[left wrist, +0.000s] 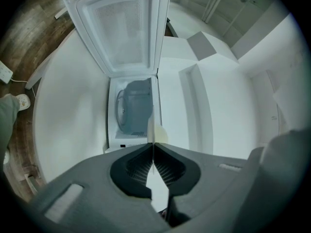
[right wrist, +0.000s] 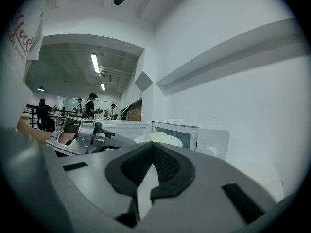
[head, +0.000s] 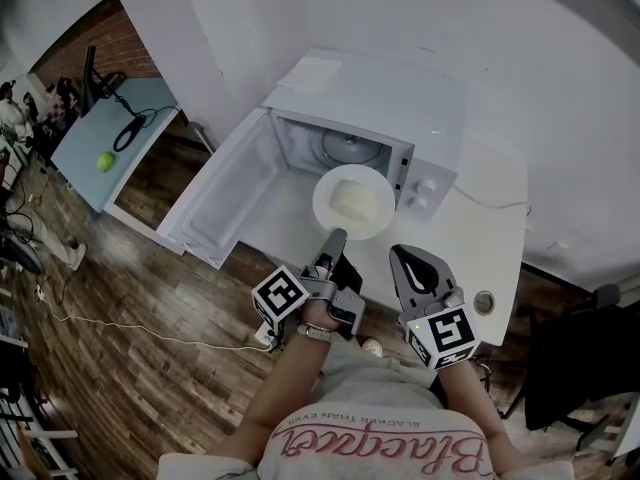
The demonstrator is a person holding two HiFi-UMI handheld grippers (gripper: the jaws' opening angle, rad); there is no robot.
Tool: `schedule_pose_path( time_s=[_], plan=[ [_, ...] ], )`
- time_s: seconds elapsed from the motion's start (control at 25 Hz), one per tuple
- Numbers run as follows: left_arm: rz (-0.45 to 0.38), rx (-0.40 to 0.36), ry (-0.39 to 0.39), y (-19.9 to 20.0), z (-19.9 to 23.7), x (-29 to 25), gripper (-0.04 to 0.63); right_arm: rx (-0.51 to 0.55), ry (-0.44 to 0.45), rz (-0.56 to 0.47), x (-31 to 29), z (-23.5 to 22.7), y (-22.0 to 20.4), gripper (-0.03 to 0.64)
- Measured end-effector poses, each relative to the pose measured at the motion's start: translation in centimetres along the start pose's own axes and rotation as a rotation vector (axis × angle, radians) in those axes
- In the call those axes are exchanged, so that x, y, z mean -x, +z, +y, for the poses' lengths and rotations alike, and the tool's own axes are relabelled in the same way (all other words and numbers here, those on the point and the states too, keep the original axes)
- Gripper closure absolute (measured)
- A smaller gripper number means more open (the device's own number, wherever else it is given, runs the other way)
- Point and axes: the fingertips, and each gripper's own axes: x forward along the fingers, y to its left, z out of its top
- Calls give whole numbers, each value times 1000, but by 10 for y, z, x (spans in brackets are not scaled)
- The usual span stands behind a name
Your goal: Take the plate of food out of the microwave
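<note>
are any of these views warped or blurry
Head view: strong fisheye, the table edges bow, light soft and even. Left gripper view: dark round vignette, frame rolled so the microwave stands on end, plate rim blurred. Right gripper view: same vignette, ceiling strip lights glare.

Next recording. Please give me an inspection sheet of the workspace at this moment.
Surface: white table, carrying the microwave.
Job's things: microwave, door swung wide open; plate with pale food held just outside the opening.
Clutter: small green round thing on a side desk.
Grippers: left gripper shut on the plate's rim; right gripper shut, empty.
Cables: table cable beside the microwave; floor cable.
Surroundings: wood floor, white wall, people far off.
</note>
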Motion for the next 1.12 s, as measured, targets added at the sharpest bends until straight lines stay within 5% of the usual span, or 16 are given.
schedule_pose_path(
  time_s=[1.12],
  plan=[
    [59,26,-48,11,-66,-3,583,17,-42,-48,-13,0,52,606]
  ],
)
